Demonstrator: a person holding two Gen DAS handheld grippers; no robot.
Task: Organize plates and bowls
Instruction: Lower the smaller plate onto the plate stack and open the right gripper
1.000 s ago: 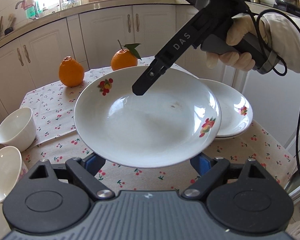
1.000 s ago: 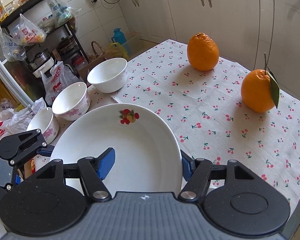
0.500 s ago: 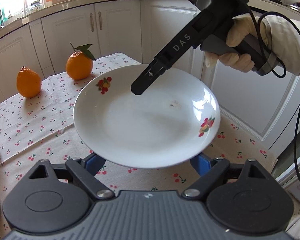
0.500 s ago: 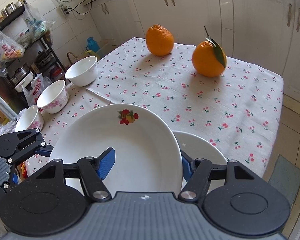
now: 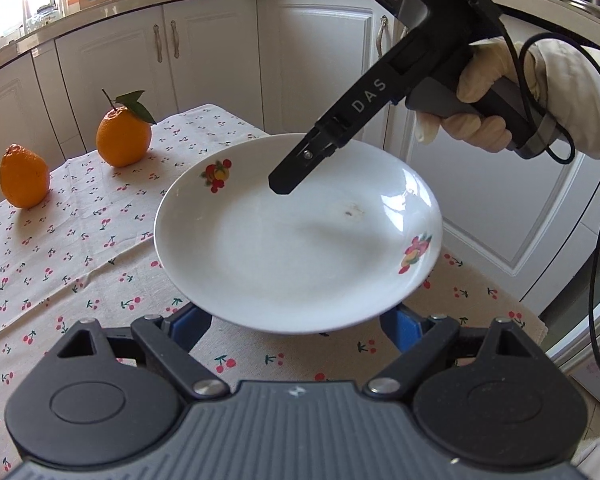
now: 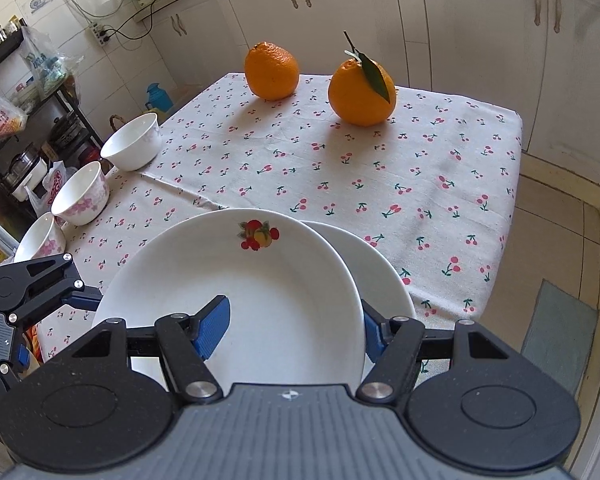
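A white plate with fruit prints (image 5: 296, 240) hangs above the table, and it also shows in the right wrist view (image 6: 236, 296). My right gripper (image 6: 296, 326) is shut on the plate's rim, one finger (image 5: 300, 164) over the dish and one beneath. My left gripper (image 5: 296, 326) stands wide open under the plate's near edge, its blue pads (image 5: 400, 326) mostly hidden. A second white plate (image 6: 380, 276) lies on the table partly under the held one. Three white bowls (image 6: 134, 140) (image 6: 82, 192) (image 6: 40, 240) stand along the table's left edge.
Two oranges (image 6: 272, 70) (image 6: 360, 92) sit at the far side of the cherry-print tablecloth (image 6: 420, 184). White cabinets (image 5: 316, 60) surround the table. A shelf with bags (image 6: 4, 120) stands to the left. The table's right edge (image 6: 512, 200) drops to tiled floor.
Both grippers and the held plate have swung rightward over the table. The second plate has come into view under the held one, and the bowls have left the left wrist view.
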